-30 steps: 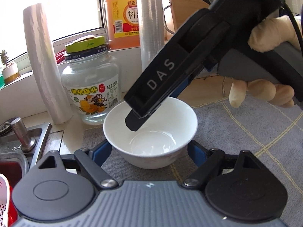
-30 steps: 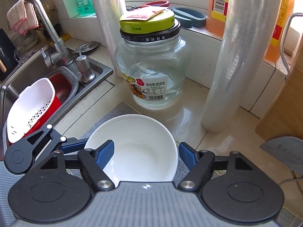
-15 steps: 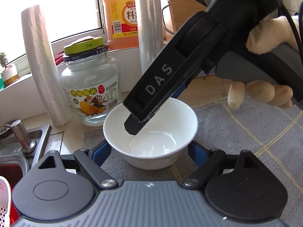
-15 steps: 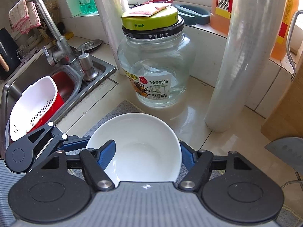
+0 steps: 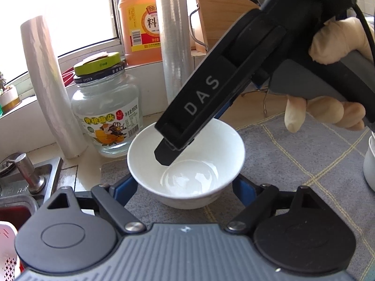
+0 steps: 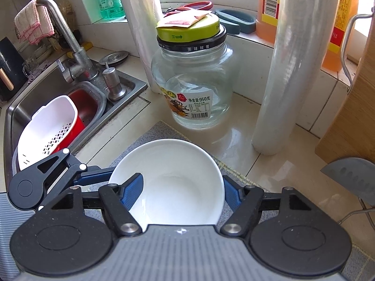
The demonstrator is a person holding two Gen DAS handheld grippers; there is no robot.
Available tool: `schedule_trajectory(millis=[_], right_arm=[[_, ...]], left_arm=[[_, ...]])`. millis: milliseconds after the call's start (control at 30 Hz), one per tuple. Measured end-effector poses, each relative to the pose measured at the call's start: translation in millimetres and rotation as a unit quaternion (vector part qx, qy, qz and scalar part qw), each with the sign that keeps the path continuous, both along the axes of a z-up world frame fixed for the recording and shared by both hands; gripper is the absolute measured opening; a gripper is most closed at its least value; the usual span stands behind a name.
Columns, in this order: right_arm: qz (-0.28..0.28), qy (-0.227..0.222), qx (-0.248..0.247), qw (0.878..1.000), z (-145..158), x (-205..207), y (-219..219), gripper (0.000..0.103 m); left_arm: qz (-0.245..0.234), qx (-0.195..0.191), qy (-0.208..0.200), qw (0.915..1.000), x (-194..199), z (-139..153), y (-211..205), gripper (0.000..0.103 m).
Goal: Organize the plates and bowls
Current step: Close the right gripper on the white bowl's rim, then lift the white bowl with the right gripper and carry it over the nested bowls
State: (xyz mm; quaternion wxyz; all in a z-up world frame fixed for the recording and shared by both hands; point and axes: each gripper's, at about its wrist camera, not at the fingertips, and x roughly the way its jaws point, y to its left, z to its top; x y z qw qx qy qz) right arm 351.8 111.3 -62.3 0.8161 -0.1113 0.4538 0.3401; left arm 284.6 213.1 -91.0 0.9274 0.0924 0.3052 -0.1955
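A white bowl sits on a grey checked mat. My left gripper is open, with its blue pads on either side of the bowl's base. My right gripper reaches down over the same bowl: its left pad is inside the bowl and its right pad is outside the rim. The jaws stand wide apart, not closed on the wall. In the left wrist view the right gripper's black finger dips into the bowl.
A glass jar with a green lid and two rolls of cling film stand just behind the bowl. The sink with a white colander lies to the left. A knife blade and a wooden board are at the right. Another white dish is at the mat's right edge.
The right gripper has moved slightly lower and nearer over the bowl; the bowl looks larger in its view. The left gripper stays around the bowl's base.
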Motion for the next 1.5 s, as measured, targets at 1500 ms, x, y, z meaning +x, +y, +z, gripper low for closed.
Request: schedule_trajectory(millis=[1500], right_arm=[[-0.092, -0.045, 0.026, 0.994, 54, -126, -108, 0.077]], left_arm=[[-0.136, 0.003, -0.023, 0.9904, -93, 65, -63, 0.088]])
